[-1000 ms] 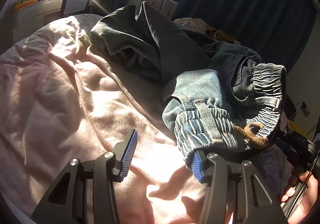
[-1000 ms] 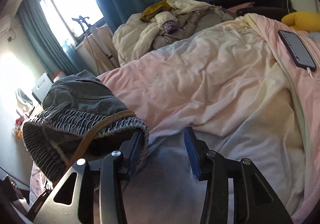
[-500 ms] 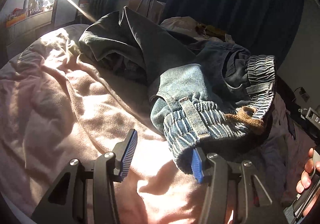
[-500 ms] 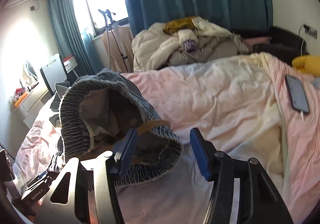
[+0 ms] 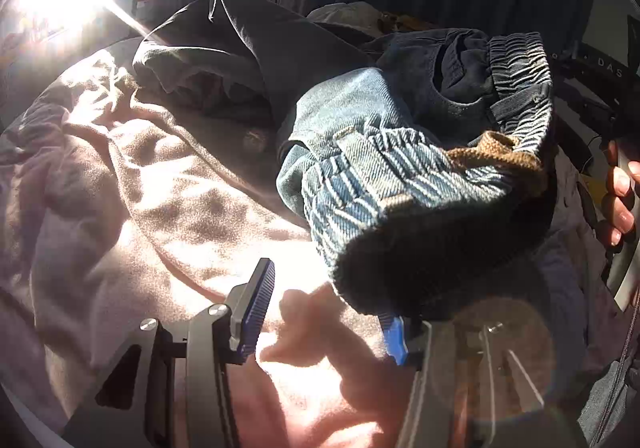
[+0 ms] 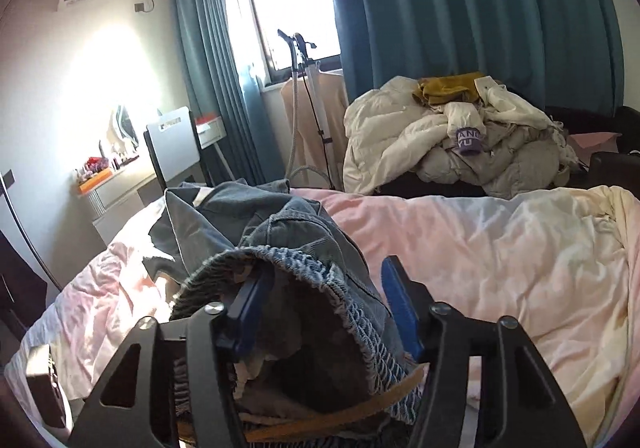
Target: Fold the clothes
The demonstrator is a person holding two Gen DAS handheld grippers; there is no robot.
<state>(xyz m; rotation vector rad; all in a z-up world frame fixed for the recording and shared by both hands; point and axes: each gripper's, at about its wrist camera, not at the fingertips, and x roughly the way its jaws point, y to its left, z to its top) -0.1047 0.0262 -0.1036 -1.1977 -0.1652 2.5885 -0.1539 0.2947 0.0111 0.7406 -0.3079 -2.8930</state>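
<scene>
One pair of denim trousers (image 5: 360,152) with a gathered elastic waistband and a tan drawstring (image 5: 492,152) hung above the pink blanket (image 5: 168,208) of the bed, its legs trailing back across the bedding. A second, darker garment (image 5: 248,44) lay crumpled behind it.

Two grippers were in play. The left gripper (image 5: 324,308) pointed steeply down at the blanket; its jaws stood apart, the waistband draped over the right-hand finger only, with nothing pinched between the pads.

The right gripper (image 6: 324,312) pointed more shallowly across the bed. Its jaws had just been closing with the waistband rim between them, the left finger inside the waist opening and the right finger outside; whether the pads pressed the cloth could not be told.

A hand (image 5: 620,200) showed at the edge of the left view.
</scene>
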